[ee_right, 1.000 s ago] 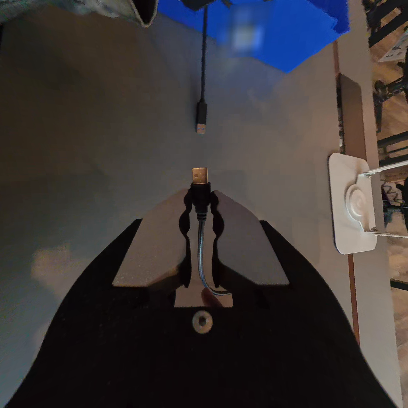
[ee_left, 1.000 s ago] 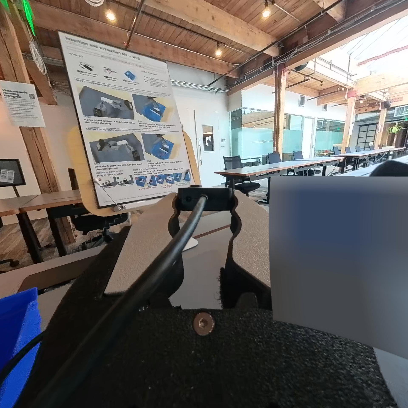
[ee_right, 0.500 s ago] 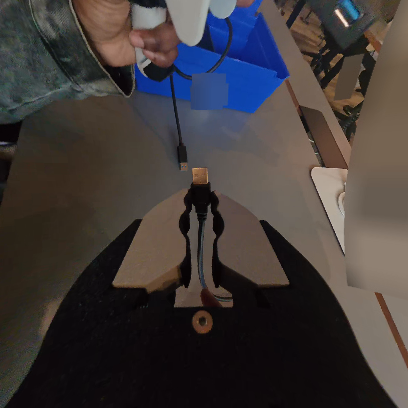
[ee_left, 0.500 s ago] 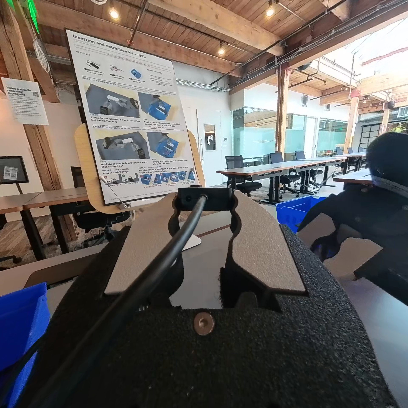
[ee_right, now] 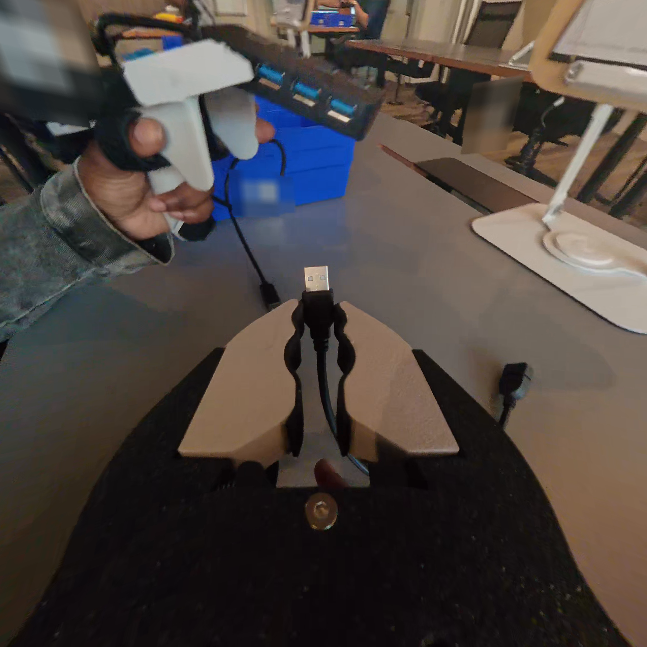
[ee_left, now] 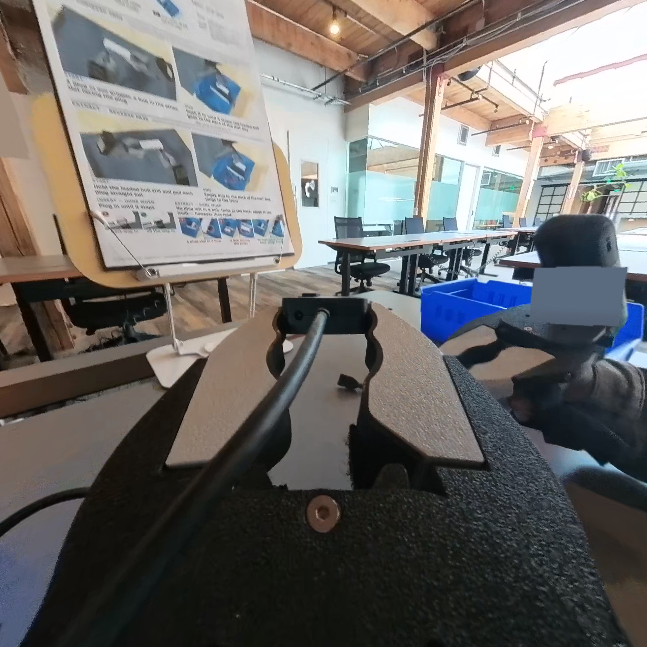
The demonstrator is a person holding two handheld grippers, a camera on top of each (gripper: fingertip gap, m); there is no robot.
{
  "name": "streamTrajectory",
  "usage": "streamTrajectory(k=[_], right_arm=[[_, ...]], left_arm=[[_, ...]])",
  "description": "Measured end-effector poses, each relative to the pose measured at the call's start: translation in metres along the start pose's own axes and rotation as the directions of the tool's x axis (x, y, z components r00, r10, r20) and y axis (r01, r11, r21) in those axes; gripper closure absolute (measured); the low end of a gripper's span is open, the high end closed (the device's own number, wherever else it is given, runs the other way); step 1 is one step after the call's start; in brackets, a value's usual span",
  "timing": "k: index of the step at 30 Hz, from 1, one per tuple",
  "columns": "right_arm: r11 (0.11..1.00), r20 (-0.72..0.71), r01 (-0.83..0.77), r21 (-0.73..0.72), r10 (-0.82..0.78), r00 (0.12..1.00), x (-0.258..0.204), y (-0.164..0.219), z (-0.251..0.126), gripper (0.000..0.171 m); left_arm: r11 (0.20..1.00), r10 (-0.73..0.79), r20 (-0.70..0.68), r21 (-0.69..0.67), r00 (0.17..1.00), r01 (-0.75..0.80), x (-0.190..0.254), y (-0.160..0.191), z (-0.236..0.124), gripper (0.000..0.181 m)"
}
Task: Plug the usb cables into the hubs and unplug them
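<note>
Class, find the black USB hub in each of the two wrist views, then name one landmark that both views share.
Left wrist view: the USB hub sits centre frame, seen end-on, clamped between the left gripper fingers.
Right wrist view: the USB hub is upper centre, held up at a slant, blue ports showing.
Shared landmark: the blue bin on the grey table.

Two grippers (ee_left: 324, 317) (ee_right: 317, 304), one hub (ee_right: 315, 91) with three blue ports showing, three plugs (ee_right: 317, 280) (ee_right: 269, 294) (ee_right: 513, 380), one blue bin (ee_right: 308, 164), one stand (ee_right: 567, 245), one hand (ee_right: 140, 182).
</note>
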State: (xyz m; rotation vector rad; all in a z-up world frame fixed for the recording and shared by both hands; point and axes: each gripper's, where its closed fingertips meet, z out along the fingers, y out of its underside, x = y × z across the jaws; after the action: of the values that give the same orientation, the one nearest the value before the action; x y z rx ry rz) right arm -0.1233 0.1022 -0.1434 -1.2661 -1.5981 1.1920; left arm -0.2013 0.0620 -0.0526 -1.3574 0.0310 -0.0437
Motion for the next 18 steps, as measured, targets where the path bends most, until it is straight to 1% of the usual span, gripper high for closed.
streamTrajectory(k=[3,6,9,11,13,15,18], right_arm=[[0.997,-0.038,-0.077,-0.018,0.076,0.996,0.015,0.009,-0.001,0.156],[0.988,-0.065,-0.148,-0.047,0.144,0.987,0.028,0.022,-0.001,0.156],[0.973,-0.071,-0.228,-0.036,0.225,0.972,0.034,0.024,-0.003,0.156],[0.972,-0.078,-0.234,-0.013,0.233,0.969,0.036,0.021,-0.005,0.156],[0.974,-0.095,-0.226,0.000,0.225,0.970,0.038,0.018,-0.007,0.156],[0.975,-0.099,-0.220,0.013,0.220,0.971,0.038,0.014,-0.009,0.156],[0.973,-0.097,-0.228,0.021,0.229,0.969,0.039,0.013,-0.010,0.156]], left_arm=[[0.999,-0.030,-0.013,-0.039,0.999,0.029,0.000,0.020,0.006,0.138],[0.988,-0.088,0.006,-0.129,0.996,0.088,-0.003,0.046,0.012,0.138],[0.987,-0.035,0.011,-0.158,0.999,0.036,-0.001,0.050,0.012,0.138],[0.983,-0.036,0.019,-0.181,0.999,0.039,-0.002,0.054,0.012,0.138],[0.982,-0.060,0.014,-0.180,0.998,0.062,-0.002,0.056,0.012,0.138],[0.986,-0.054,0.007,-0.160,0.999,0.054,-0.001,0.052,0.011,0.138],[0.982,-0.052,0.029,-0.179,0.998,0.056,-0.006,0.056,0.011,0.138]])
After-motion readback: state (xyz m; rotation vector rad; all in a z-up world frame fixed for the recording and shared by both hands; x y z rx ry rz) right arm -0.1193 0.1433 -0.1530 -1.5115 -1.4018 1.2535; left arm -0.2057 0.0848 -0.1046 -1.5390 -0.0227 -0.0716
